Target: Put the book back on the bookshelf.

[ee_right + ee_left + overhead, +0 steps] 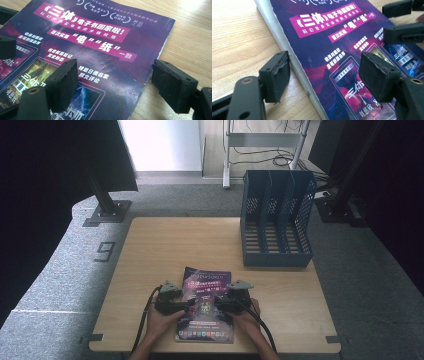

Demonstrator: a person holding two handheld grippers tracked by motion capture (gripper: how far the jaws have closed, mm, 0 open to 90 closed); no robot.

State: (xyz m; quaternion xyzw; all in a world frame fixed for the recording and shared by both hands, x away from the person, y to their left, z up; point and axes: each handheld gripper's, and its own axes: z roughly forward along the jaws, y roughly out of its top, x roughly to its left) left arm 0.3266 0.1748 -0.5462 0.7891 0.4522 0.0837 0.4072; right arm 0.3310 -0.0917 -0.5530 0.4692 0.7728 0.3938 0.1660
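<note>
Jaws of our left gripper [324, 77] and right gripper [122, 83] gape wide, straddling opposite book [206, 307] edges; bare table [165, 245] lies beyond.

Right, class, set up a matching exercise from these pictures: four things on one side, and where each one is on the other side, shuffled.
Things:
1. purple book
2. blue file rack
3. left gripper
4. right gripper

Places:
A. standing at the table's far right corner
B. open, astride the book's right edge
C. lying flat at the table's near edge
D. open, astride the book's left edge

Pairs: 1-C, 2-A, 3-D, 4-B
</note>
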